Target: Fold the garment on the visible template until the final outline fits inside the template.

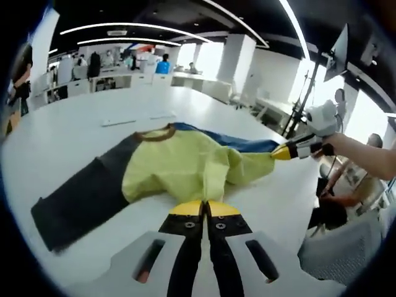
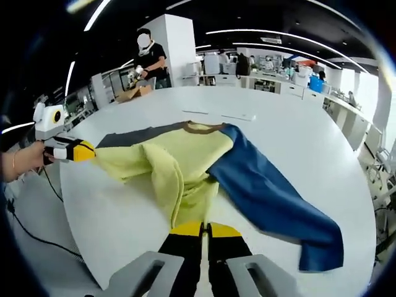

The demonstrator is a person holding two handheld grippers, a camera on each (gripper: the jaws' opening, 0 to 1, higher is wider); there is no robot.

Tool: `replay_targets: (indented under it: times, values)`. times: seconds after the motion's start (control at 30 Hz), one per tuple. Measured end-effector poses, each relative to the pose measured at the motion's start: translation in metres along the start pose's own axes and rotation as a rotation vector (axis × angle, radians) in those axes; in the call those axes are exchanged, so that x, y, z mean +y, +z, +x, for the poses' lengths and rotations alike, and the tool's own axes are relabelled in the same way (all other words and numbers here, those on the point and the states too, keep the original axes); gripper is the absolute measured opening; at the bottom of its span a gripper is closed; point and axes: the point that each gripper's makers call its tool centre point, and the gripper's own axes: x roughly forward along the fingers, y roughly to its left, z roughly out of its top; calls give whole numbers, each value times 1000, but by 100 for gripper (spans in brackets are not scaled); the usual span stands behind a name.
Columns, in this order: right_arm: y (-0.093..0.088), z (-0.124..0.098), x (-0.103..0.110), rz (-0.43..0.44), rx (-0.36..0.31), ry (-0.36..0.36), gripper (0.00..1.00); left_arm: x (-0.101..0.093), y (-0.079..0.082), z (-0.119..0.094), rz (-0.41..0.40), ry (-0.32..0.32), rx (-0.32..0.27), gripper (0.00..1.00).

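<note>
A: So, garment lies spread mid-frame on the white desk in the left gripper view: yellow-green body, brown collar at the top, dark grey sleeve running to the lower left, blue sleeve behind toward the right.

B: And in the right gripper view?

A: Same garment, centre frame. Blue sleeve trails to the lower right, grey sleeve peeks out at the upper left.

B: Grippers?

A: Left hand-held gripper, bottom centre of its own view, jaws together, pinching the yellow hem edge, as far as I can tell. Right hand-held gripper, jaws together at the bunched yellow fabric in front of it. Each one also shows at the edge of the other's view, tips against the cloth.

B: Why hold it like that?

A: Probably two pinch points on the lower body, so the hem can be lifted and carried as one fold. Sleeves spread wide; outline likely too big yet. Can't make out a template.
</note>
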Motion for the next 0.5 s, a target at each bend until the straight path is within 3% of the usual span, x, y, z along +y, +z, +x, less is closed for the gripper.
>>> replay_targets:
  times: [0.5]
  values:
    - [-19, -20, 16, 62, 29, -1, 0, -4, -23, -39, 17, 24, 43, 0]
